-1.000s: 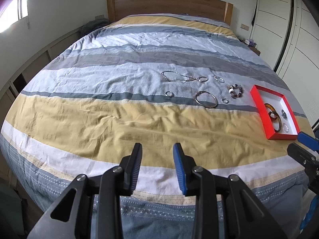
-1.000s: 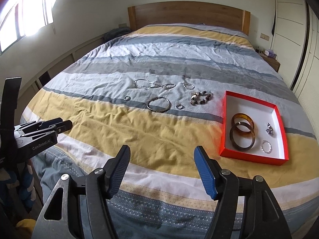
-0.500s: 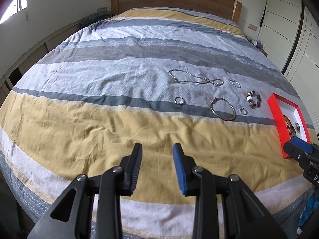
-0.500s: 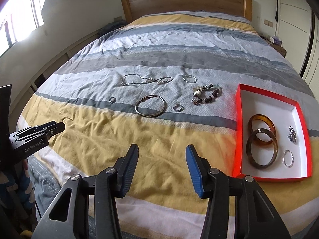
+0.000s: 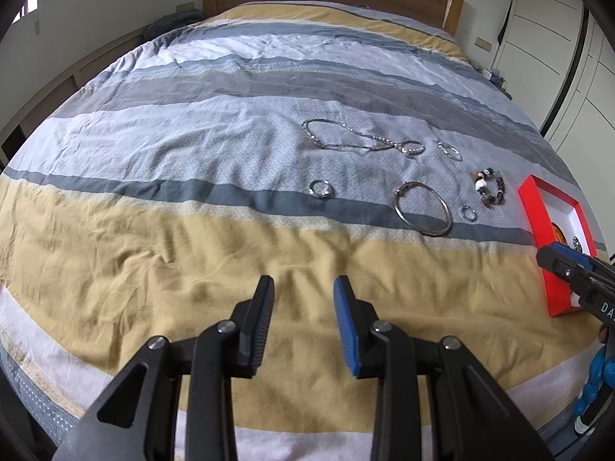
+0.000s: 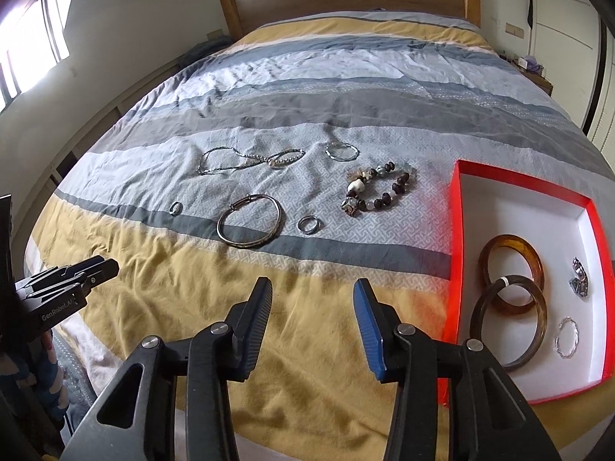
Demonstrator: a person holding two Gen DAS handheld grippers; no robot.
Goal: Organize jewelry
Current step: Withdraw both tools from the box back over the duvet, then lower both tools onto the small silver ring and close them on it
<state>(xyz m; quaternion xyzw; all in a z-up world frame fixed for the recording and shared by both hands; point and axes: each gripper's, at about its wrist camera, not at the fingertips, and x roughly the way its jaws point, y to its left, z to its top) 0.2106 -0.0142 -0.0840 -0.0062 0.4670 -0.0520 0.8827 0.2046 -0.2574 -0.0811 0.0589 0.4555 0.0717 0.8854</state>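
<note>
Bed (image 6: 269, 345) carries all items, laid flat for easy pick-up. Red tray (image 6: 457, 230) at your right already collects two bangles (image 6: 511, 288). Loose pcs, e.g. silver bangle (image 6: 250, 221) and beaded bracelet (image 6: 378, 192), lie beyond both claws. Left claw (image 5: 303, 307) is released, empty. Right claw (image 6: 313, 307) is closing, nothing between jaws.
</note>
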